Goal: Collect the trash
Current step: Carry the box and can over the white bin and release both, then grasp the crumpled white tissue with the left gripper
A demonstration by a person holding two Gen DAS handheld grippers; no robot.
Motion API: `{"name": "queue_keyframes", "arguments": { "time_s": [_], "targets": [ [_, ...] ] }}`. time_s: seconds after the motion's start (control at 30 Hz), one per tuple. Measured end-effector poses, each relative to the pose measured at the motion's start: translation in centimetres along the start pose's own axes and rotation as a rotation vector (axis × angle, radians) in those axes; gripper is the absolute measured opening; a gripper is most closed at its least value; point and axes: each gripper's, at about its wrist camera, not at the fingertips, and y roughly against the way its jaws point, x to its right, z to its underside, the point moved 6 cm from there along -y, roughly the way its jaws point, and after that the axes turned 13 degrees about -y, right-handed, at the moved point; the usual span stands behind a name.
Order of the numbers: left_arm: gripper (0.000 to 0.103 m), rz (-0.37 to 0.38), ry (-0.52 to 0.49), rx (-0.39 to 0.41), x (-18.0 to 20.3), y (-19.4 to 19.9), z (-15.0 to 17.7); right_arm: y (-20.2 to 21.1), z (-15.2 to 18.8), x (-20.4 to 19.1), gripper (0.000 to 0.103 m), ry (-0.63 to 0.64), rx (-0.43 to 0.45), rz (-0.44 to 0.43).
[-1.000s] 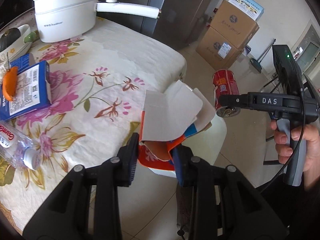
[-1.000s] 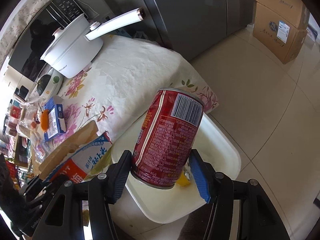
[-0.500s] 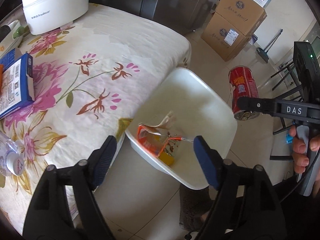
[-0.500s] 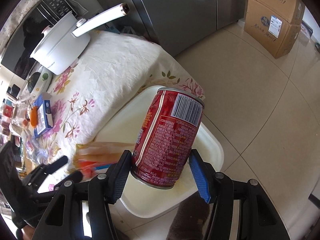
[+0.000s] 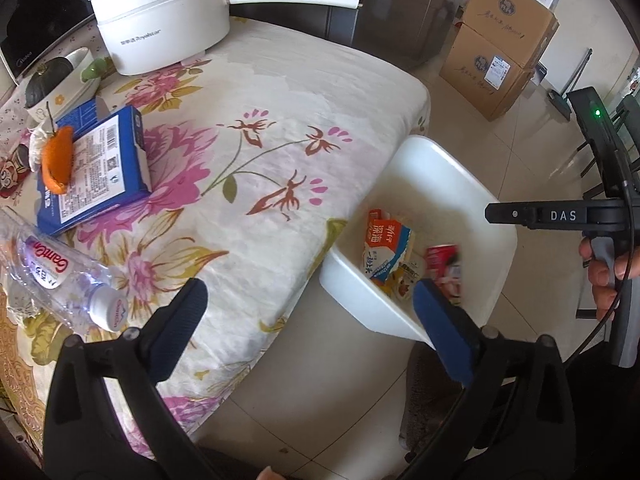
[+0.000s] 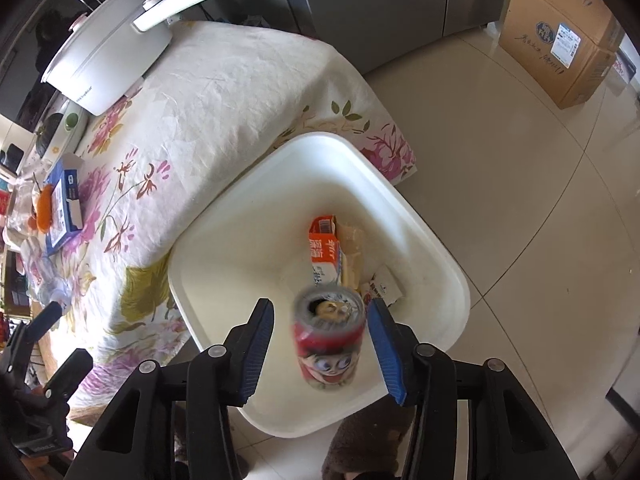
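Note:
A white plastic bin [image 6: 224, 216] stands on the floor against the table's corner. In it lies an orange and white carton [image 6: 324, 252] beside other wrappers. A red drink can [image 6: 328, 340] is blurred in mid-fall inside the bin, between and below the fingers of my right gripper [image 6: 320, 308]. Those jaws are closing, but the pads stand clear of the can on both sides. My left gripper [image 5: 308, 292] hangs over the table edge and the bin [image 5: 460, 172] with its jaws opening wide and nothing between them. From there the carton [image 5: 386, 248] and the can [image 5: 442, 268] show in the bin.
On the floral tablecloth [image 5: 256, 92] lie a blue box [image 5: 96, 164] with an orange peel [image 5: 58, 160], a plastic bottle [image 5: 60, 276] and a white pot [image 5: 160, 20]. Cardboard boxes [image 5: 496, 52] stand on the tiled floor beyond. A hand [image 5: 604, 276] holds the right gripper's handle.
My left gripper opened and the carton dropped into the bin. My right gripper sank toward the bin and let go of the red can, which now falls inside it.

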Motion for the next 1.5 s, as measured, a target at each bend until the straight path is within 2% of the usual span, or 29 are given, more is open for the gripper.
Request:
{"name": "queue_keyframes", "arguments": {
  "time_s": [0.17,0.47,0.67,0.83,1.0,1.17,1.3,1.5],
  "targets": [
    [0.102,-0.023,0.010,0.005,-0.9,0.6,0.4,0.1,0.0,-0.7,0.051,-0.011,-0.005,-0.018],
    [0.102,-0.050,0.045,0.015,-2.5,1.4,1.0,0.8,0.0,-2.2,0.071,0.008,0.025,-0.001],
    [0.102,-0.091,0.118,0.029,-5.0,2.8,1.9,1.7,-0.1,-4.4,0.077,0.079,0.088,0.037],
    [0.102,-0.127,0.191,0.061,-8.2,4.6,3.1,2.2,0.3,-7.6,0.078,0.124,0.100,-0.001],
    [0.102,-0.168,0.267,0.104,-12.8,6.9,5.2,3.0,0.9,-12.6,0.079,0.205,0.141,-0.036],
    [0.102,-0.264,0.328,0.118,-18.4,8.2,8.5,3.3,1.8,-17.6,0.081,0.290,0.179,-0.079],
    [0.102,-0.271,0.386,0.095,-22.3,7.7,11.2,2.6,2.7,-20.5,0.082,0.363,0.220,-0.031],
    [0.102,-0.290,0.396,0.089,-26.7,6.2,12.4,1.6,4.7,-25.2,0.082,0.525,0.256,-0.022]
  ]
}}
